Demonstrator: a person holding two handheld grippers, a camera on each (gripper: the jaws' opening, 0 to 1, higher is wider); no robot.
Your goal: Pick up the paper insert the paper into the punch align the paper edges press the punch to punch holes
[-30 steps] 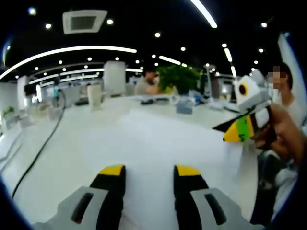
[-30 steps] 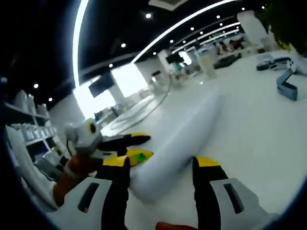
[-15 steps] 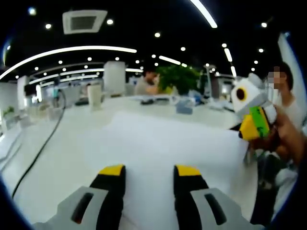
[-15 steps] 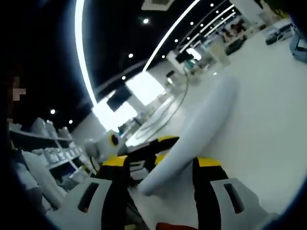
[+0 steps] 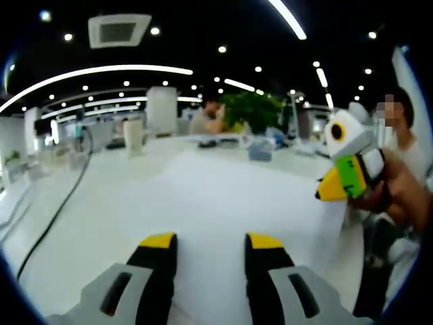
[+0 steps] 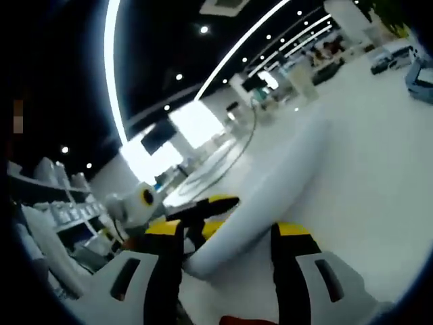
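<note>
Left gripper view: left gripper at bottom centre, jaws apart, with the white paper spreading between and beyond them over the table. Right gripper at right edge sits lower than 0.5 s ago, yellow tips now pointing left; whether it is clamped is unclear.

Right gripper view: paper curled between the parted jaws; left gripper now further right. Black cable behind.

A dark ceiling carries small round spotlights and long curved light strips; a square air vent sits among them; a white table stretches away, a black cable trailing across it; a green plant stands beyond; shelves line one side.
</note>
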